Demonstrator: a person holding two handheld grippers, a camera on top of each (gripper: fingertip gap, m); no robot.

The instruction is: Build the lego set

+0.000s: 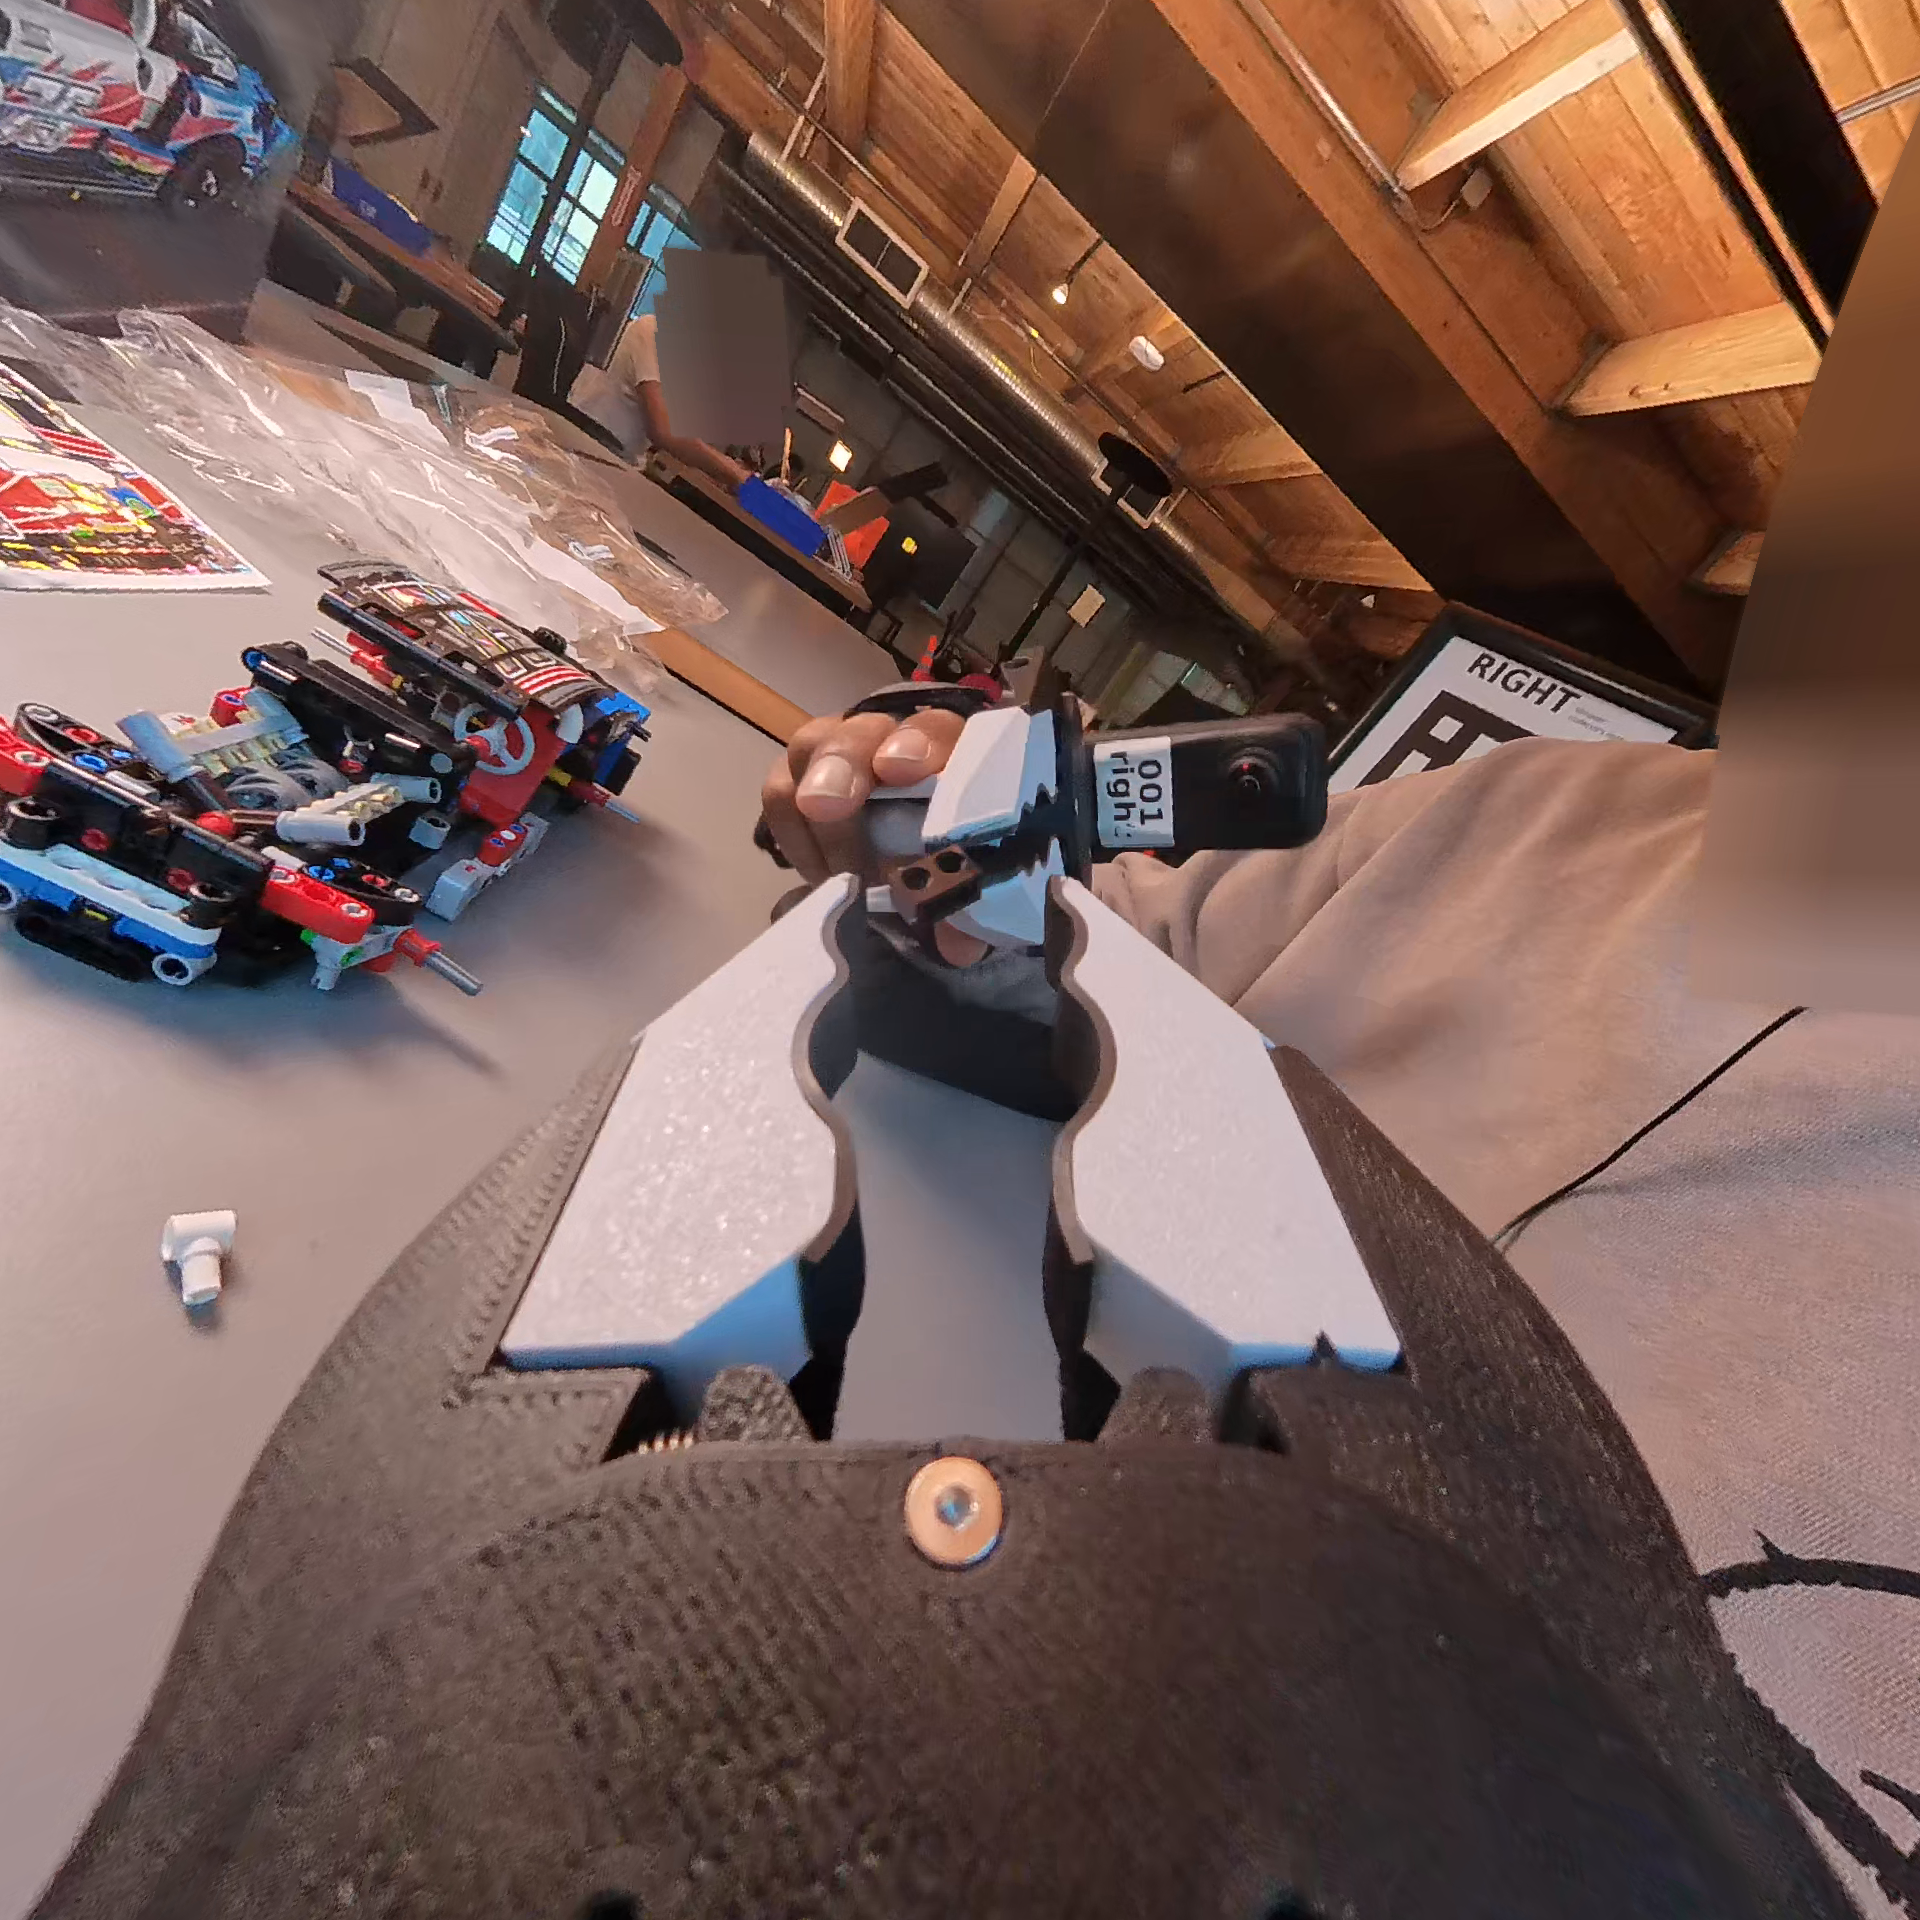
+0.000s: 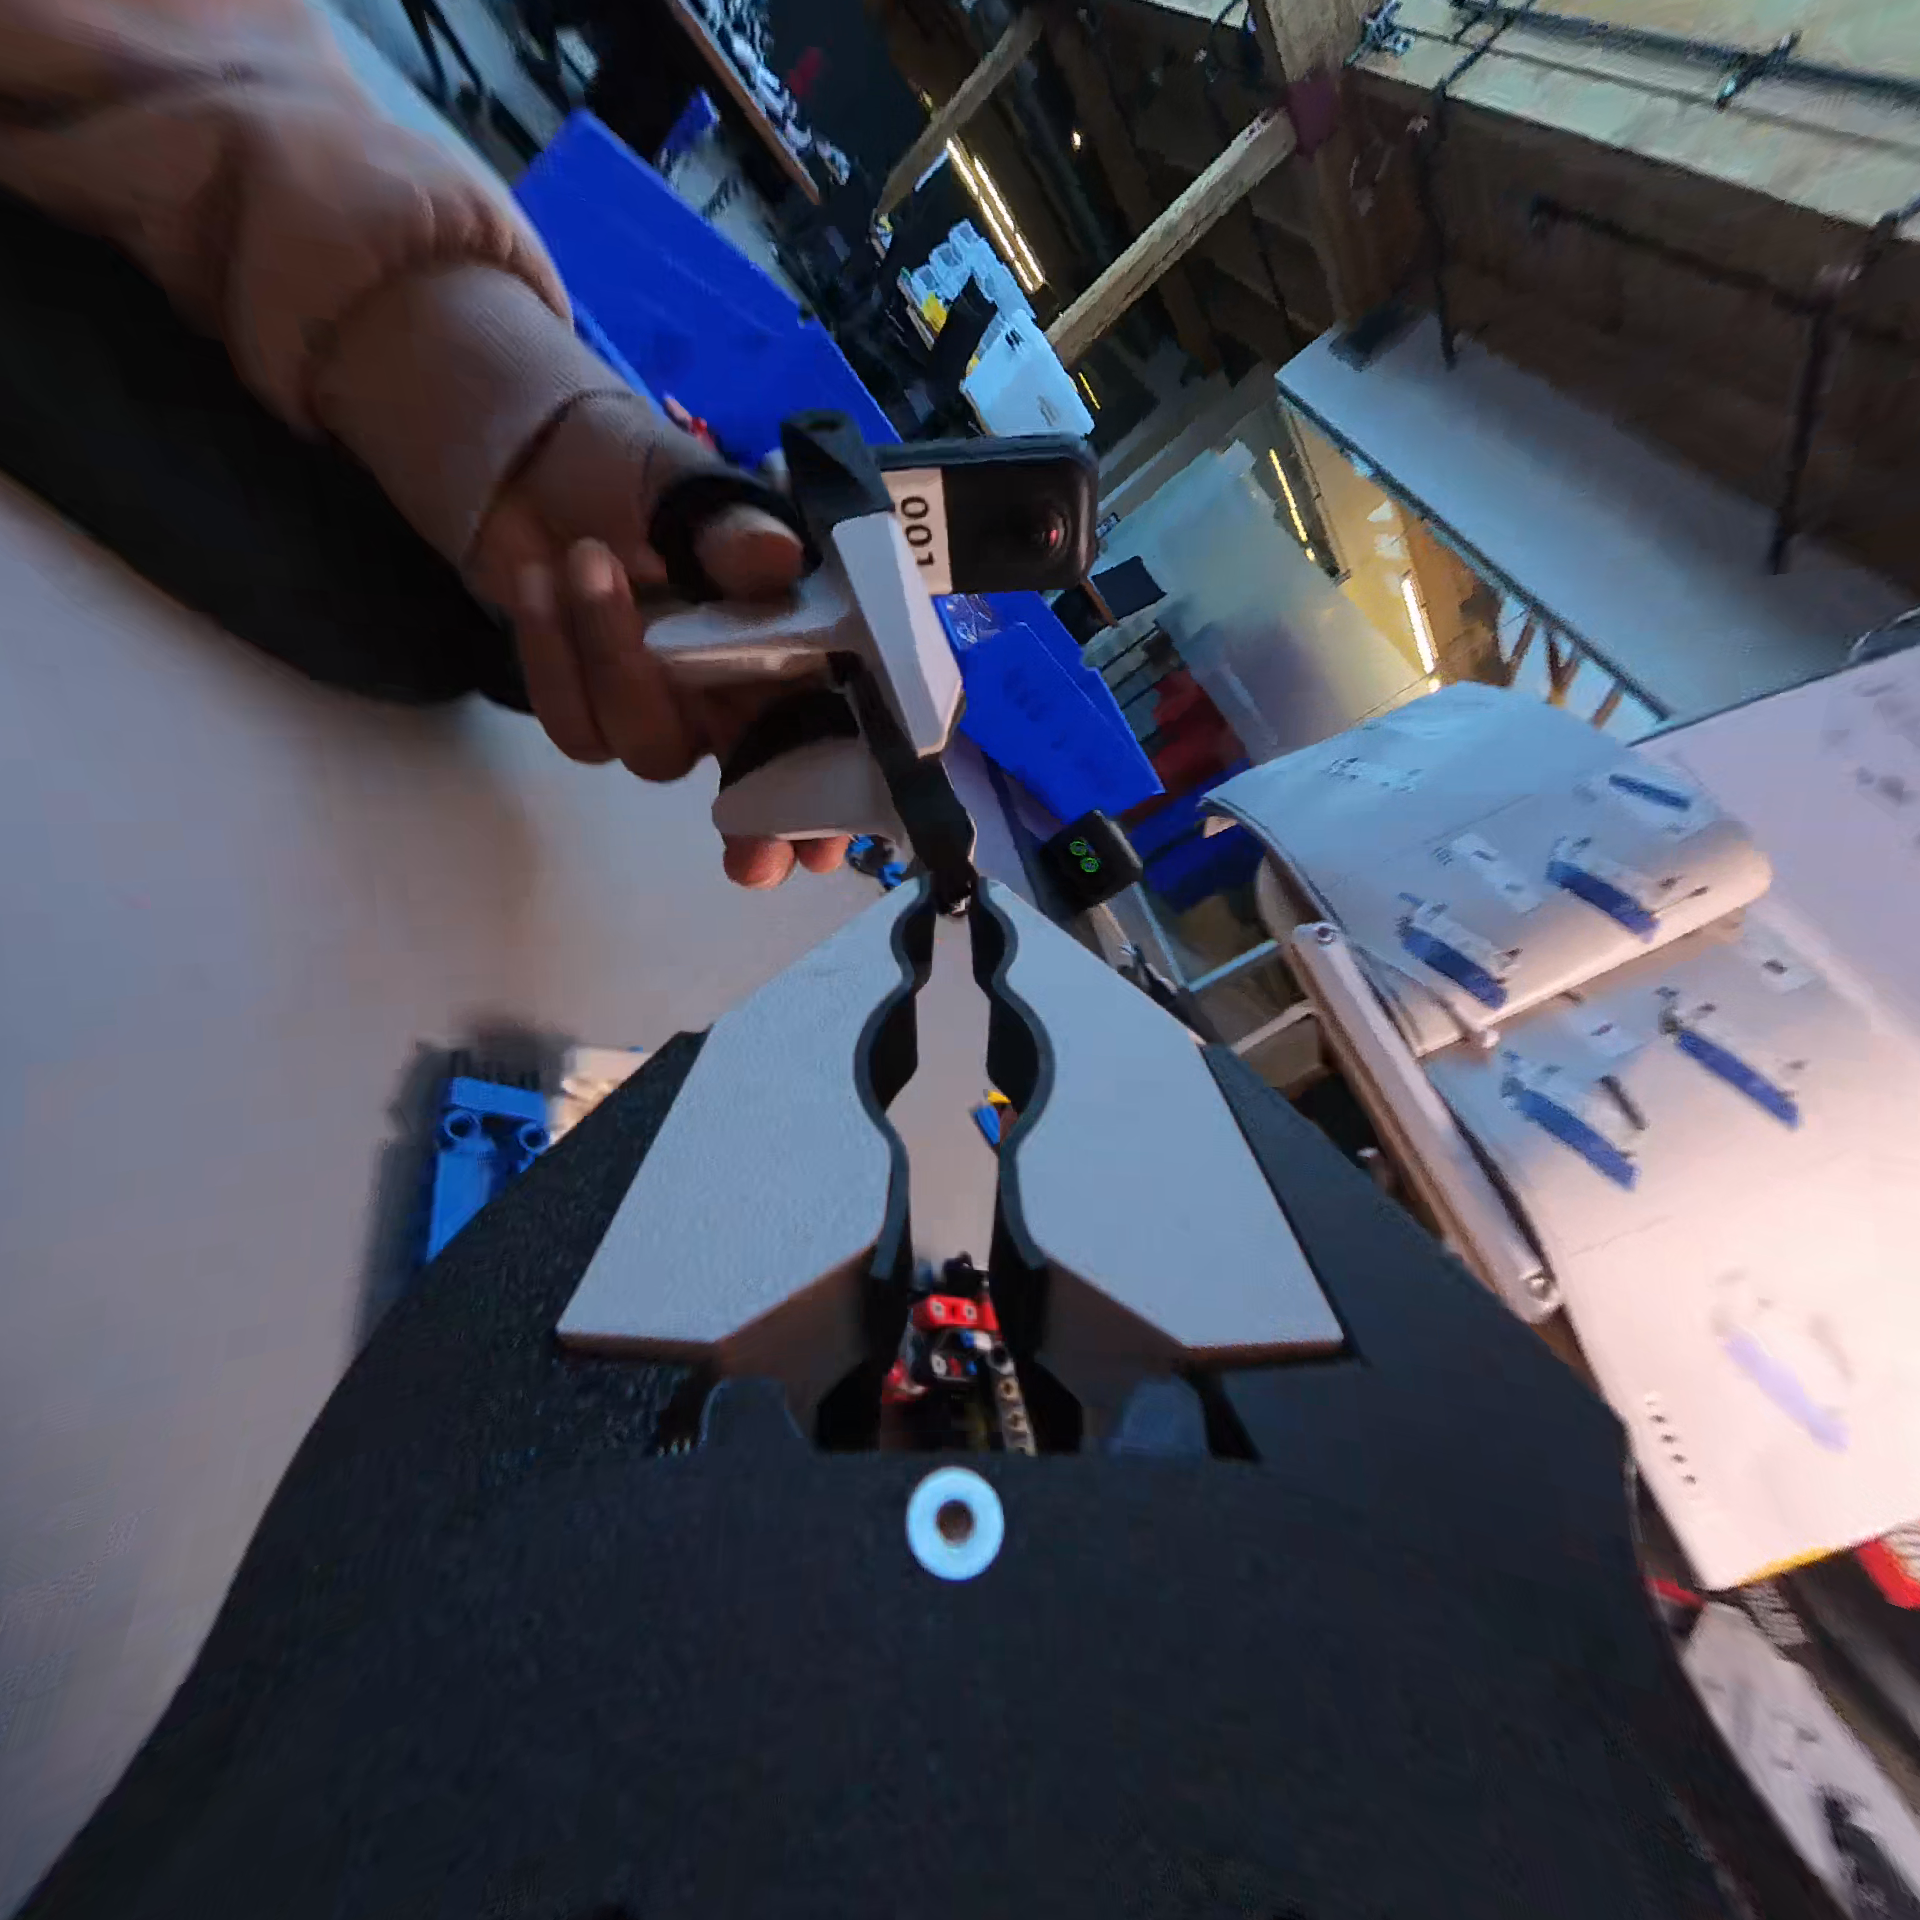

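Lego beam, small, black, holed: up off the surface, pinched in the right gripper tips. Left gripper spread wide, its tips either side of the beam, no contact that I can see. Reads as a mid-air handover or re-grip to get the holes facing right before fitting. Loose white pin lies near, likely staged for later. Half-built Lego car parked further in, short of the far edge, nothing steadying it. Clear bags behind it. Instruction booklet open, probably for reference.
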